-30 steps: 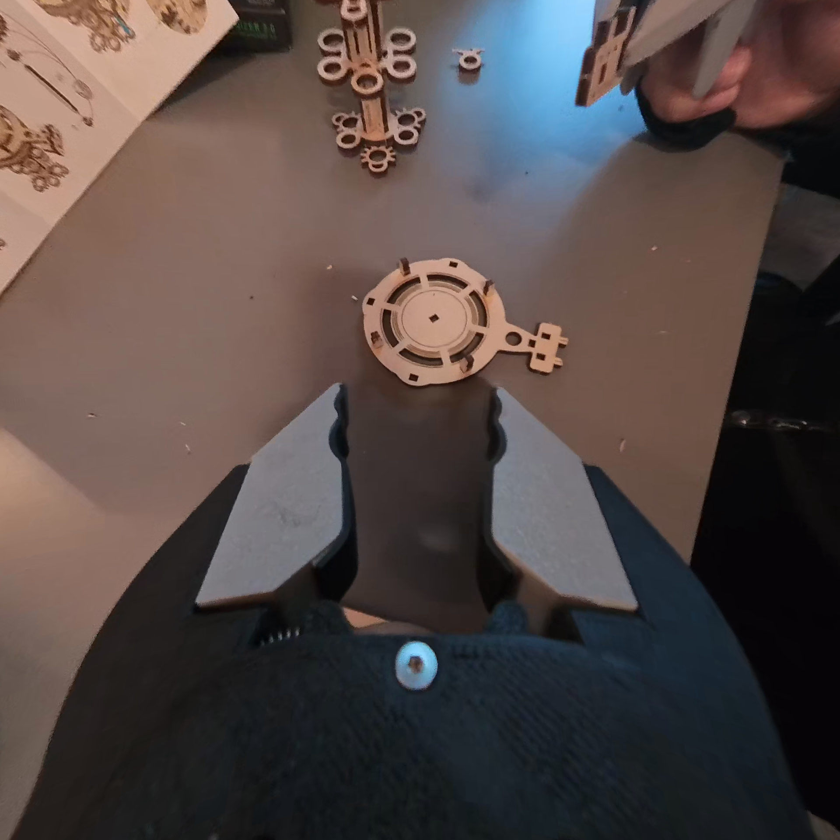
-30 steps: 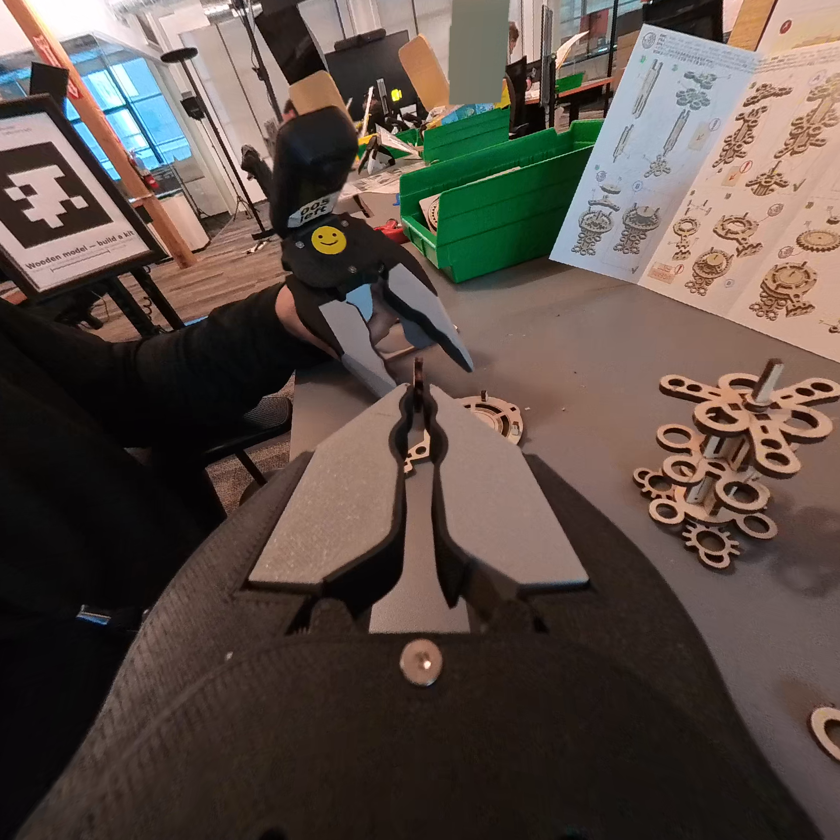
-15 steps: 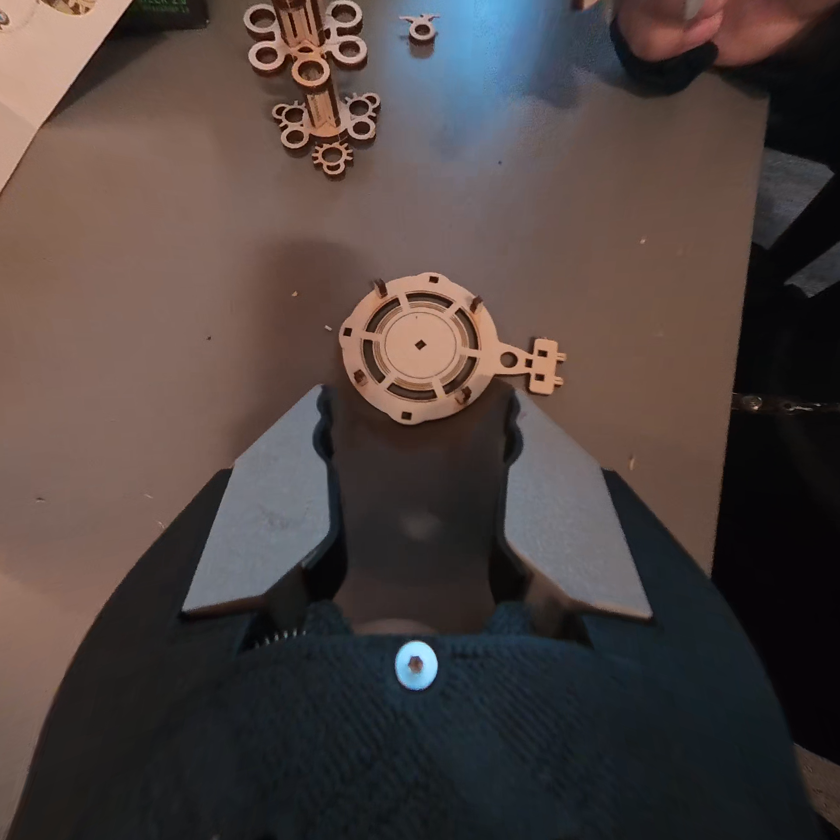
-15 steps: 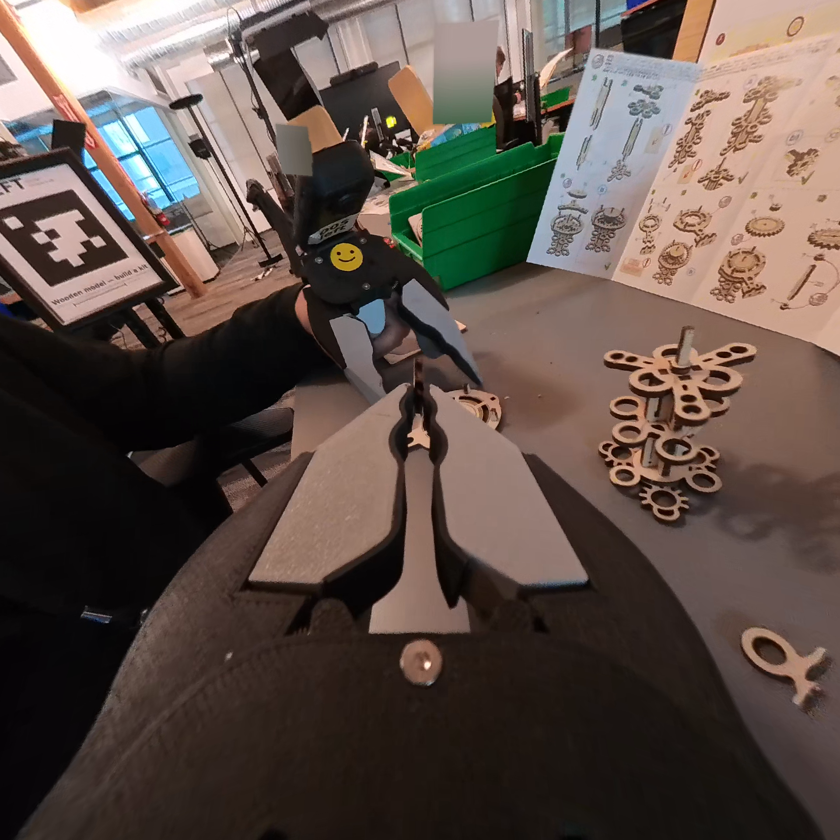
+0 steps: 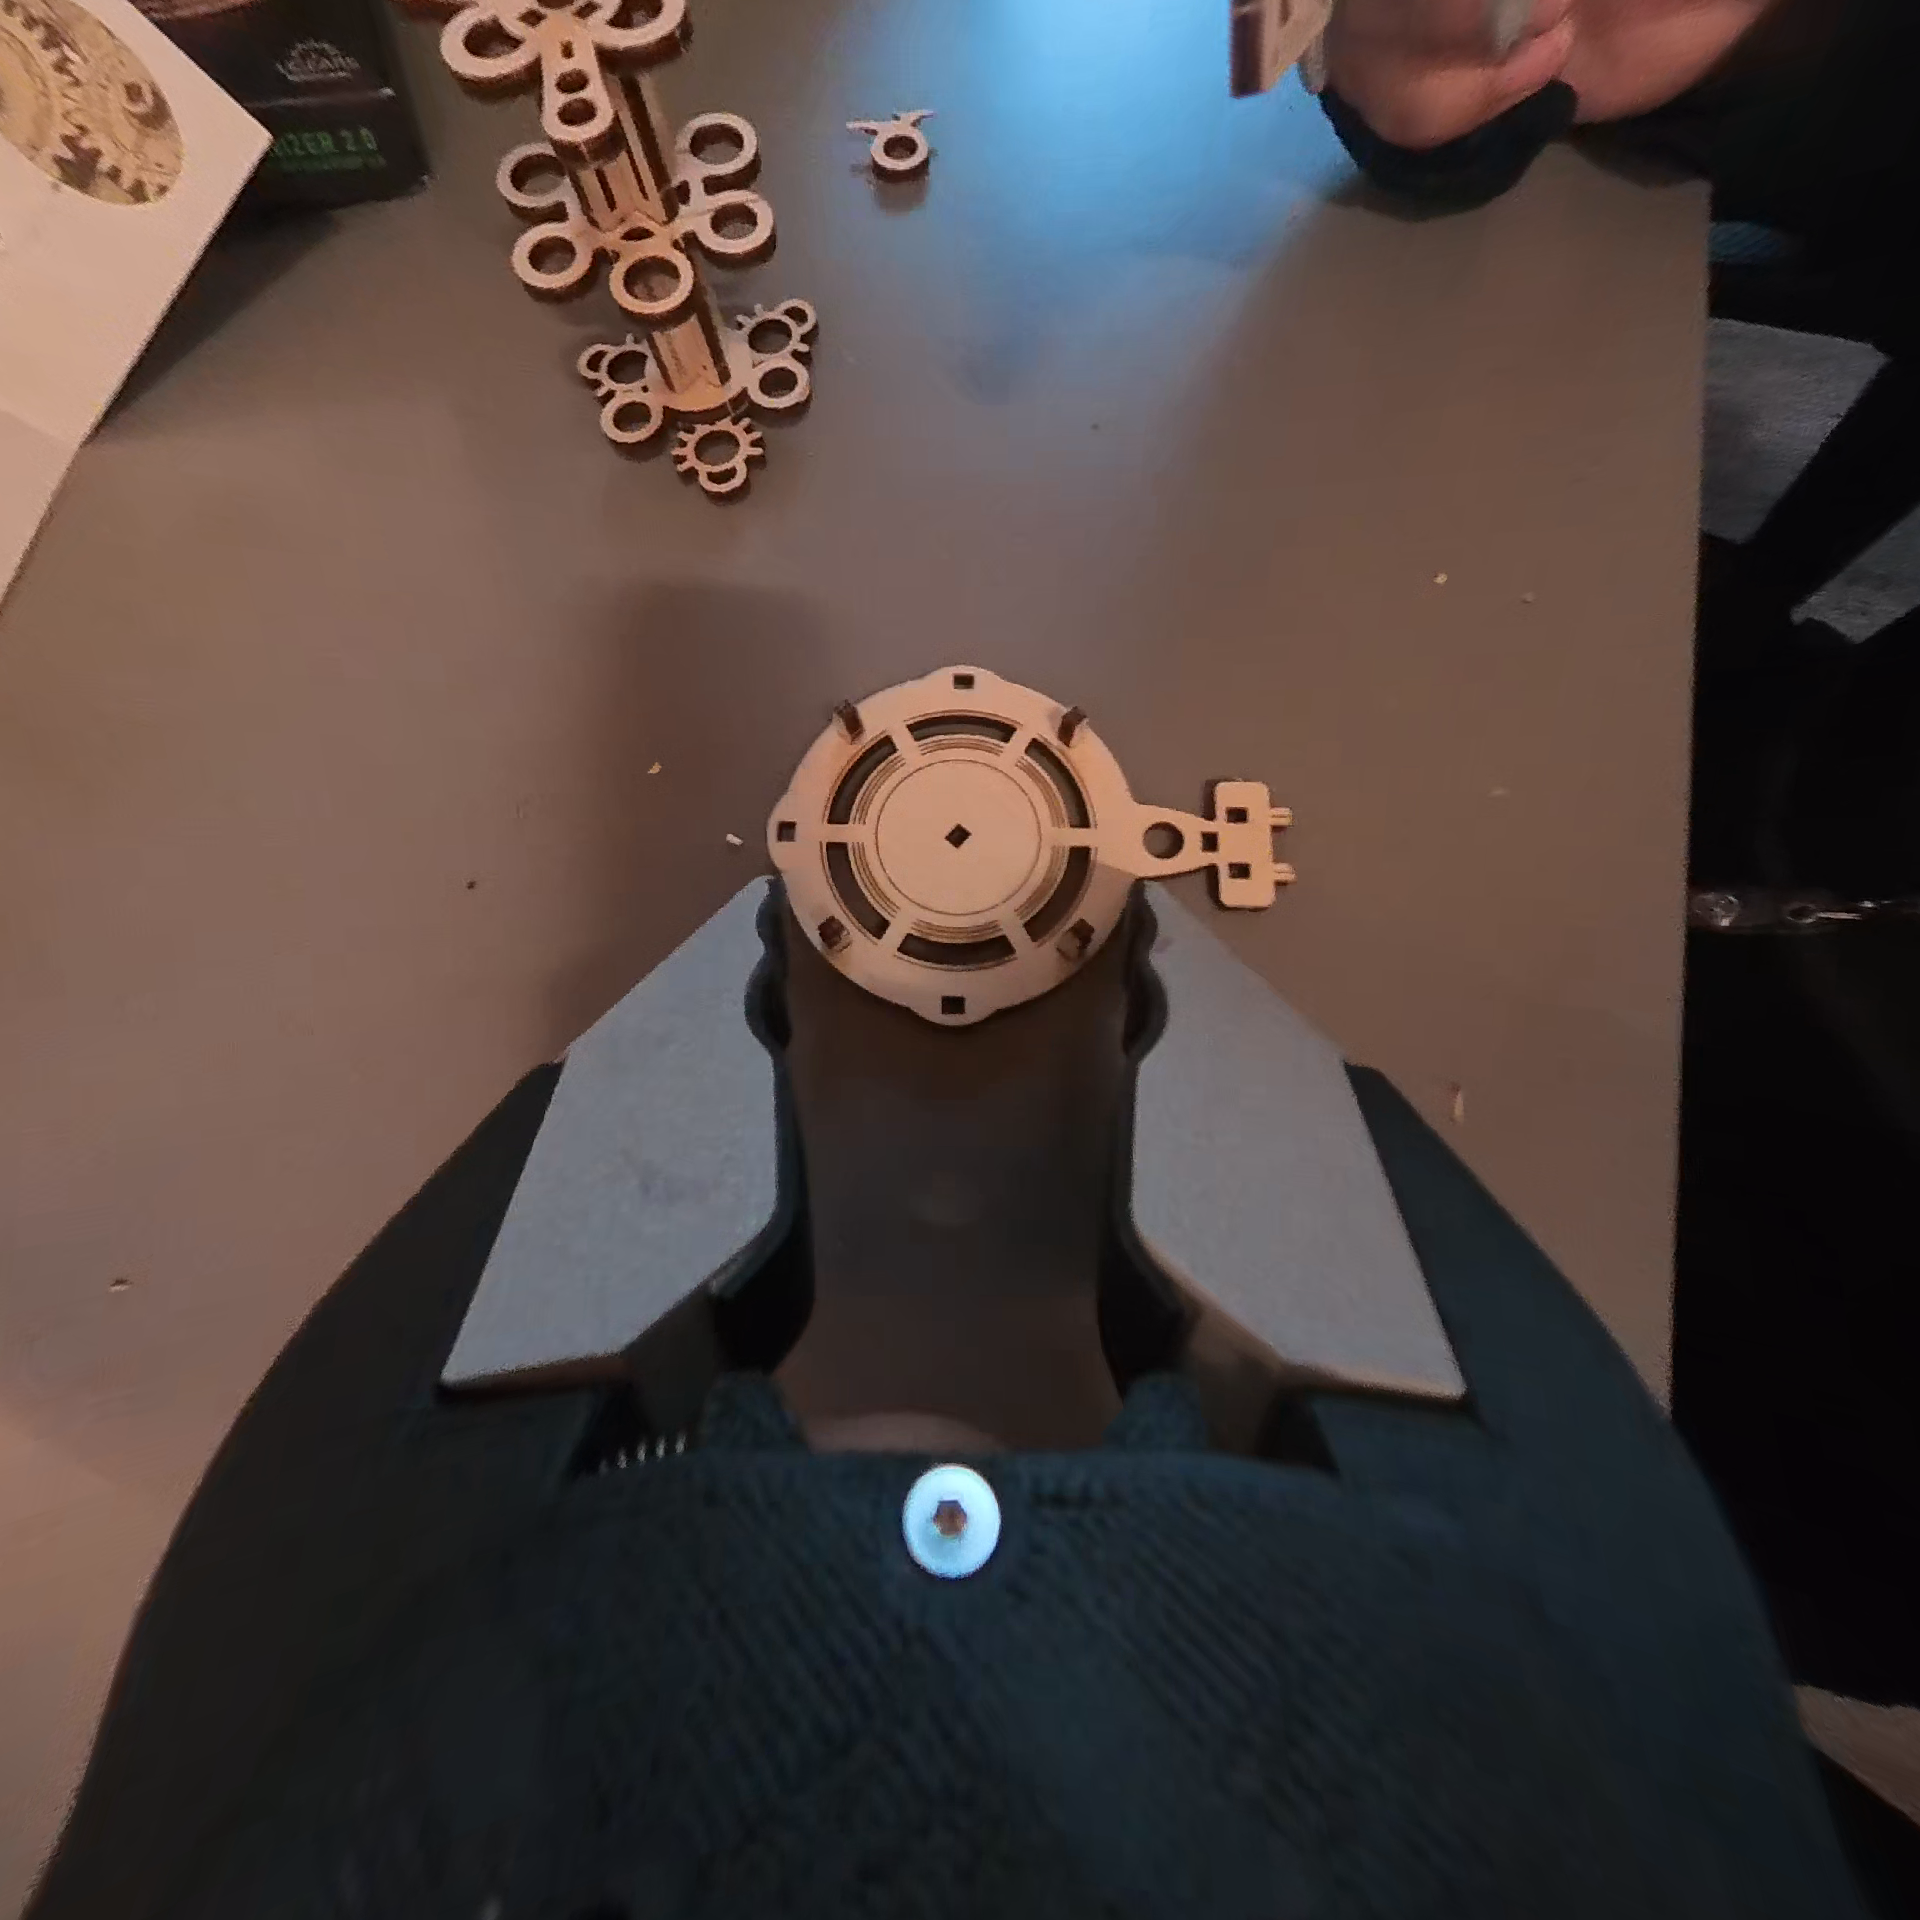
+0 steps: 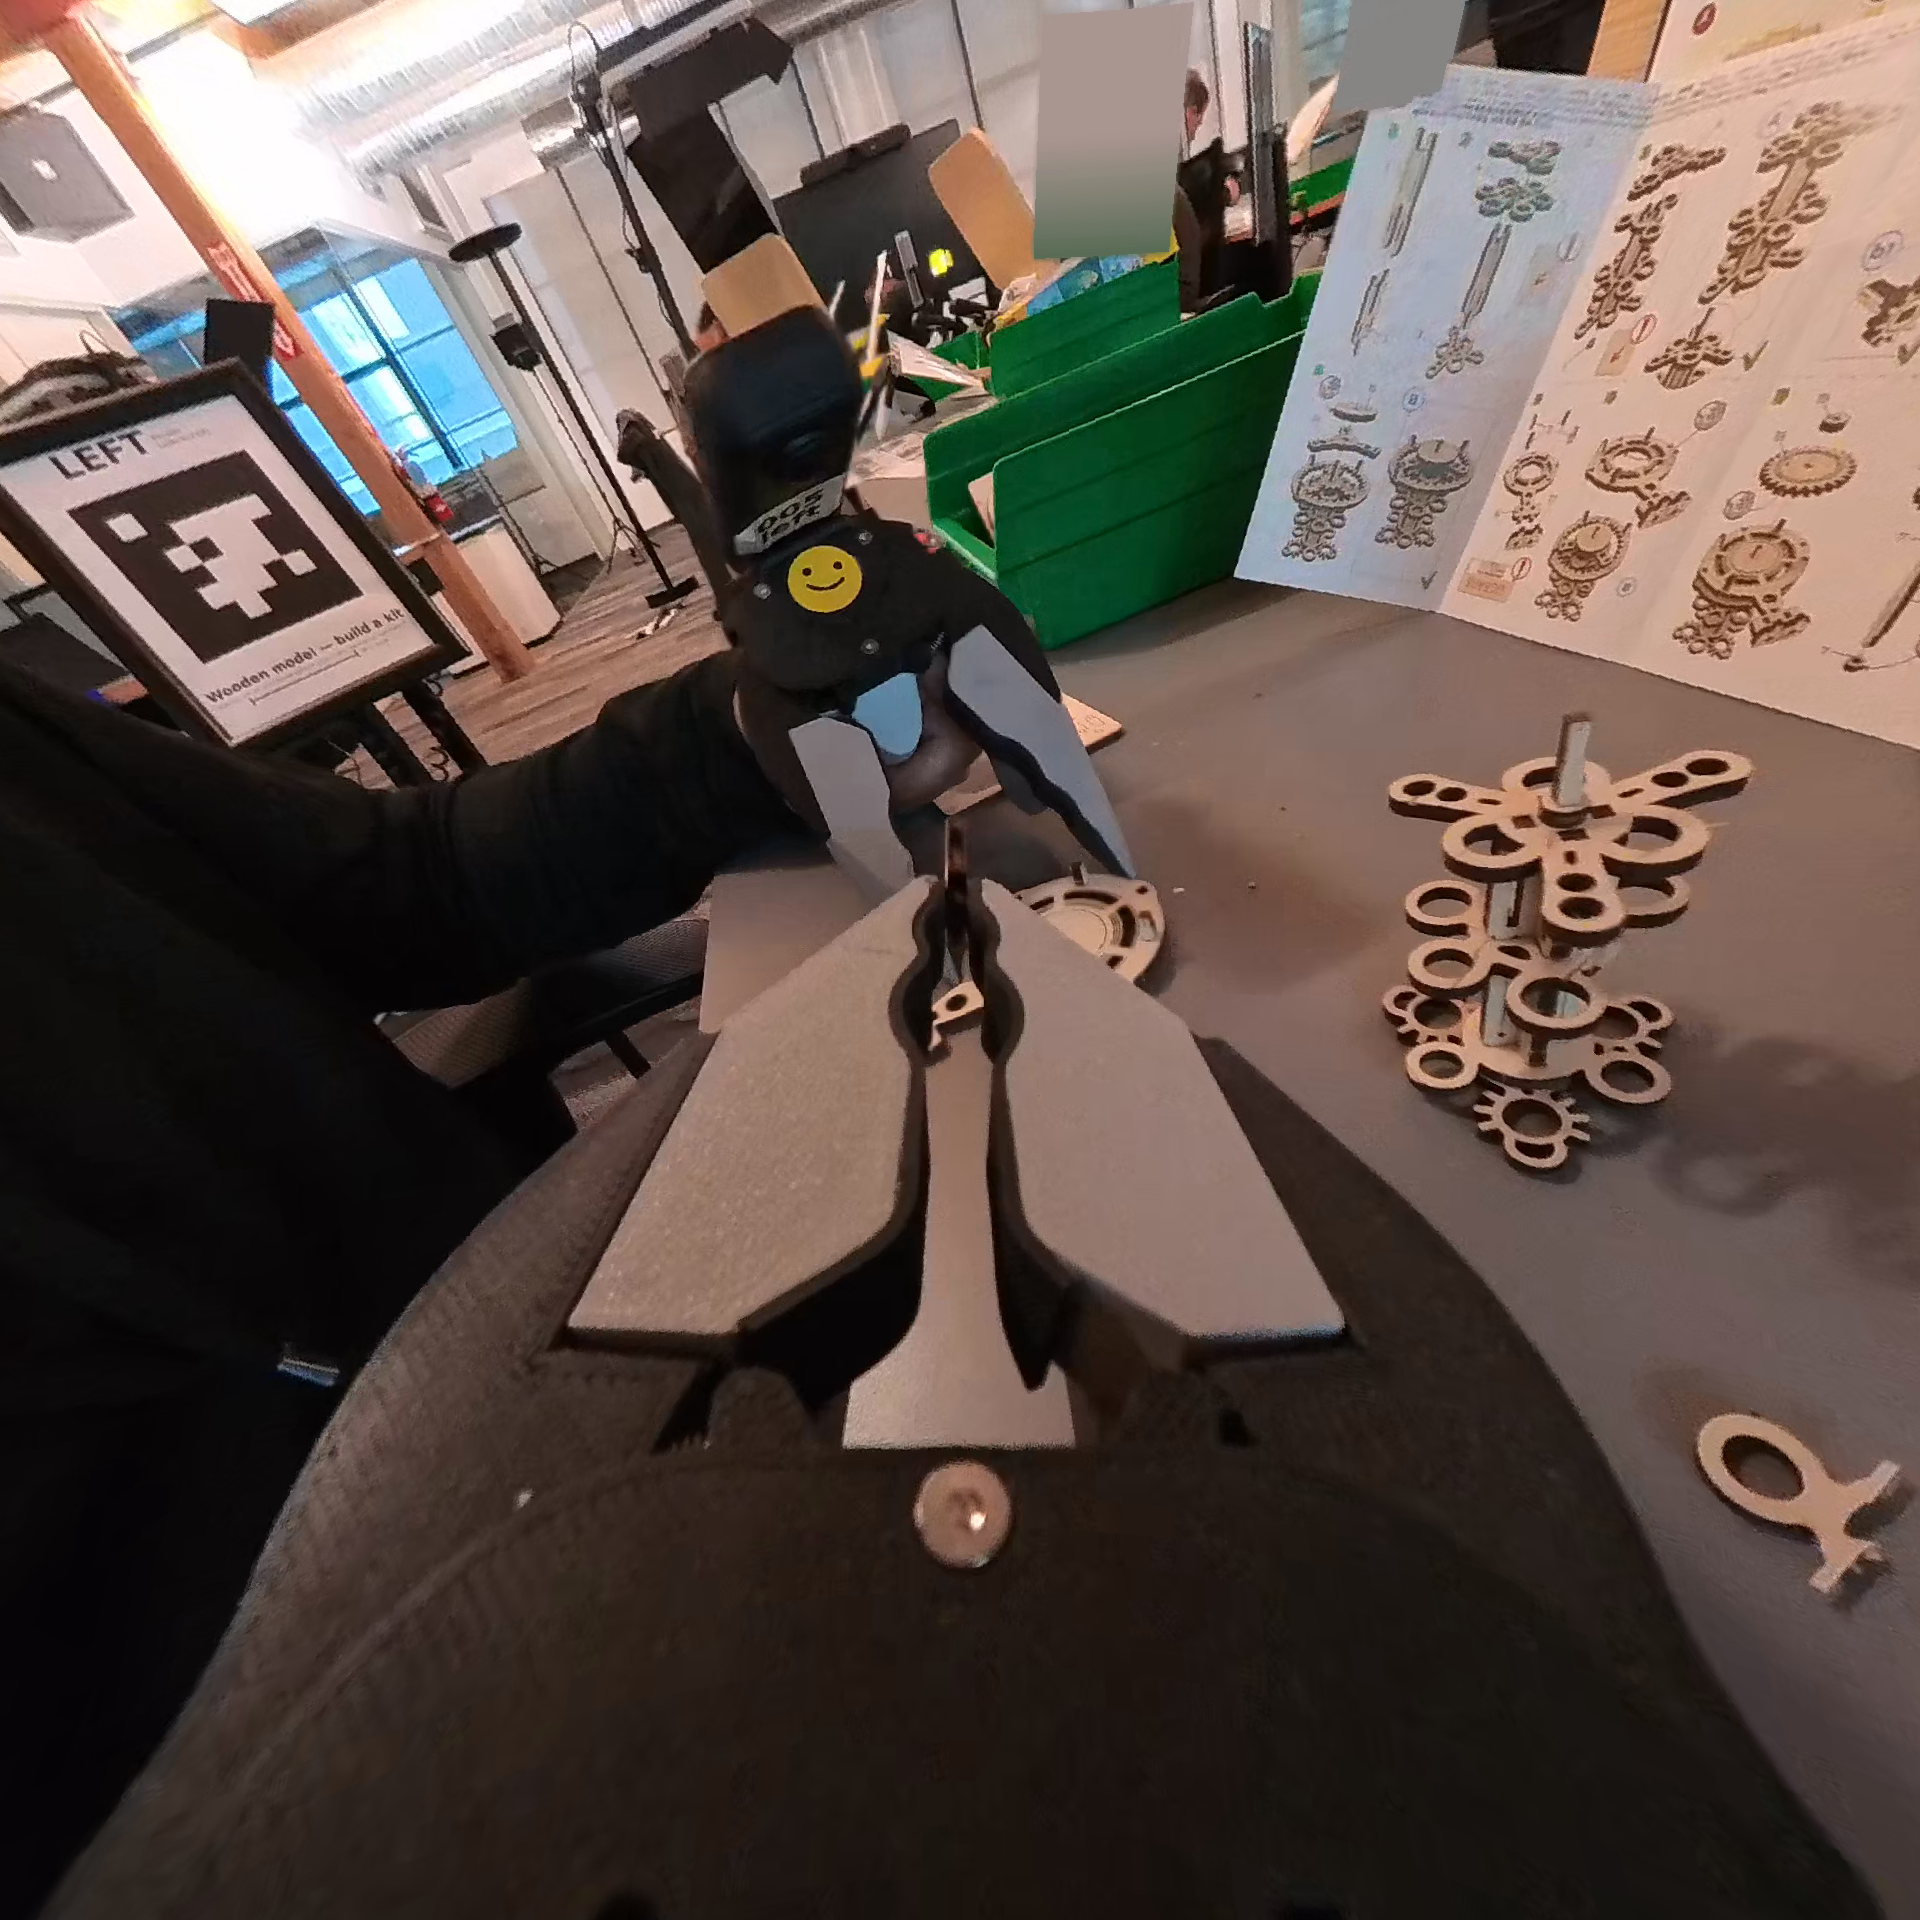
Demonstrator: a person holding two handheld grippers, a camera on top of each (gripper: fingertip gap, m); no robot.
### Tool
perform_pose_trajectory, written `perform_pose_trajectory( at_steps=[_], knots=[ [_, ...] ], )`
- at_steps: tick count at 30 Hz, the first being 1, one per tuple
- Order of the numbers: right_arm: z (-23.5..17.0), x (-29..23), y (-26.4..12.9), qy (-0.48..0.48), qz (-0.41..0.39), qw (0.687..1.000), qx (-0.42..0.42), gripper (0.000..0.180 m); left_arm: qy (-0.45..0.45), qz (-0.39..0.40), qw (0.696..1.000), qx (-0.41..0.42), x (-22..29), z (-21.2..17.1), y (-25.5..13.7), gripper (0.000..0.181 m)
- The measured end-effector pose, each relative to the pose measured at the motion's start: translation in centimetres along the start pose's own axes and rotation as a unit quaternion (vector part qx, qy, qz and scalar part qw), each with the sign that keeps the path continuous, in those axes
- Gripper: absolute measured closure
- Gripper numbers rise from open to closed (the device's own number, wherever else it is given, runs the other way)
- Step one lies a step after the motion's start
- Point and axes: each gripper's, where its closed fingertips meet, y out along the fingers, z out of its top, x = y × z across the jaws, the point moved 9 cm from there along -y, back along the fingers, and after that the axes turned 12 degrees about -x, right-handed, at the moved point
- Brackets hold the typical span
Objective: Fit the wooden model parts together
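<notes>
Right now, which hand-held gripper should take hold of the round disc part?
Left. The left hand-held gripper is open with its fingertips flanking the round disc part's near edge on the table. The right hand-held gripper is already shut on a thin wooden piece.

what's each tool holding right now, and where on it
Right tool: shut on a thin wooden piece, gripped mid-length. Left tool: open, holding nothing, flanking the round disc.
</notes>
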Motion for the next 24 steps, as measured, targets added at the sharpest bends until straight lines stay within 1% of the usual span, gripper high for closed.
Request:
perform_pose_trajectory(
  at_steps=[1,4,8,10,16,21,24],
  knots=[
    [0.0,0.1,-0.1,0.002,0.000,1.000,0.002,0.180,0.002,0.005,1.000,0.004,0.0,0.0,-0.1,0.119],
    [0.0,0.1,-0.1,0.002,0.000,1.000,0.002,0.180,-0.014,0.012,0.999,0.029,-0.2,0.0,-0.6,0.119],
    [0.0,-0.2,0.0,-0.012,0.000,1.000,-0.002,0.180,-0.064,-0.004,0.994,0.090,-0.6,0.1,-1.7,0.119],
    [0.0,-0.4,0.1,-0.018,-0.001,1.000,-0.005,0.180,-0.072,0.004,0.993,0.097,-0.6,0.0,-1.9,0.119],
    [-0.1,-0.6,0.4,-0.028,-0.008,0.999,-0.016,0.180,-0.058,0.031,0.989,0.132,-0.4,0.0,-2.5,0.119],
    [-0.1,-0.6,0.8,-0.031,-0.009,0.999,-0.026,0.180,-0.084,-0.005,0.987,0.139,-0.9,-0.1,-2.6,0.119],
    [-0.1,-0.7,1.0,-0.035,-0.011,0.999,-0.033,0.180,-0.084,-0.007,0.987,0.136,-1.0,-0.1,-2.6,0.119]
  ],
)
